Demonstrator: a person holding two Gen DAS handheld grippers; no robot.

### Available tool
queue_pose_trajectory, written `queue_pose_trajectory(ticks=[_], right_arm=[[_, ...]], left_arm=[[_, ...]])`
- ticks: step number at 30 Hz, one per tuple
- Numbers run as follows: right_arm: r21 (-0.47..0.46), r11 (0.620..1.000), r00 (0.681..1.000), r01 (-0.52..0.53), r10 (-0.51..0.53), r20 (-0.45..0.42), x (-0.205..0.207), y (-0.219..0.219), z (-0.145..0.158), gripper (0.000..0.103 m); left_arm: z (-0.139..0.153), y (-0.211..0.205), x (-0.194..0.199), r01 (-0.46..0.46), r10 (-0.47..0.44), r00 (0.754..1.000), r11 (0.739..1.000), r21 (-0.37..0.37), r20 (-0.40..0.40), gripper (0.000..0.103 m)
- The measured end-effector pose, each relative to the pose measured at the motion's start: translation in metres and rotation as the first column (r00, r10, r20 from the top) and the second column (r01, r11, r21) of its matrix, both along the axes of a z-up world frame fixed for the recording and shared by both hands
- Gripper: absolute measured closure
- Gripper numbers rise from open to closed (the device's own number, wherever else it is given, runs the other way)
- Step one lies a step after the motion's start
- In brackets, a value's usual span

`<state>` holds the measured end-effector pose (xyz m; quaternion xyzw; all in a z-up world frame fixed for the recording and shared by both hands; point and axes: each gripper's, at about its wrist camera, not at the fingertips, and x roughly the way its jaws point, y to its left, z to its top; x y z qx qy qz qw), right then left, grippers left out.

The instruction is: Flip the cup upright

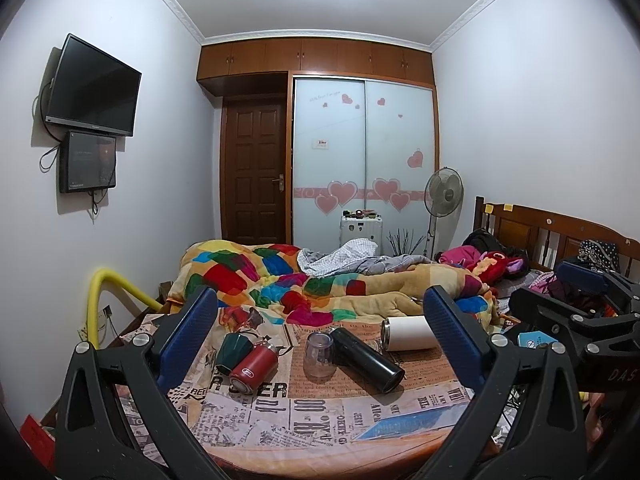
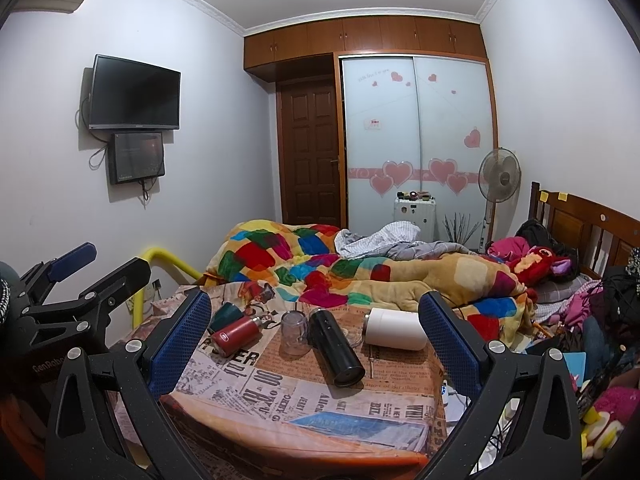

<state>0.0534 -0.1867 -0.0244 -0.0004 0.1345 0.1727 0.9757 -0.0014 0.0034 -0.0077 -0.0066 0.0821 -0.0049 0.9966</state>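
On a table with a newspaper-print cloth lie several cups. A clear cup stands upside down in the middle. A black flask, a white flask, a red flask and a dark green cup lie on their sides. My left gripper is open and empty, back from the cups. My right gripper is open and empty too. Each gripper shows at the edge of the other's view.
A bed with a colourful quilt lies right behind the table. A yellow padded rail stands at the left. Clutter and clothes pile at the right.
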Motion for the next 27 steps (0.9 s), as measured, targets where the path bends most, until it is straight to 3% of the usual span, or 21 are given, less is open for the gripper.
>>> queue_pose_trajectory(ticks=[11,17,20,27], right_arm=[[-0.019,1.000,0.999,0.006,-0.007,-0.041,0.019,0.001,-0.009,0.000],[-0.046,0.999,0.995,0.017,-0.022,-0.102,0.047,0.004,-0.027,0.000],[-0.062,0.998,0.990,0.029,-0.037,-0.137,0.061,0.006,-0.040,0.000],[-0.093,0.994,0.972,0.057,-0.077,-0.220,0.098,0.008,-0.065,0.000]], left_arm=[[-0.010,0.008,0.024,-0.010,0.010,0.999,1.000,-0.012,-0.042,0.000],[-0.038,0.035,0.076,-0.074,0.071,0.985,0.997,-0.014,-0.159,0.000],[-0.064,0.053,0.119,-0.079,0.079,0.961,0.997,0.009,-0.265,0.000],[-0.146,0.088,0.217,-0.040,0.063,0.858,0.998,0.056,-0.510,0.001]])
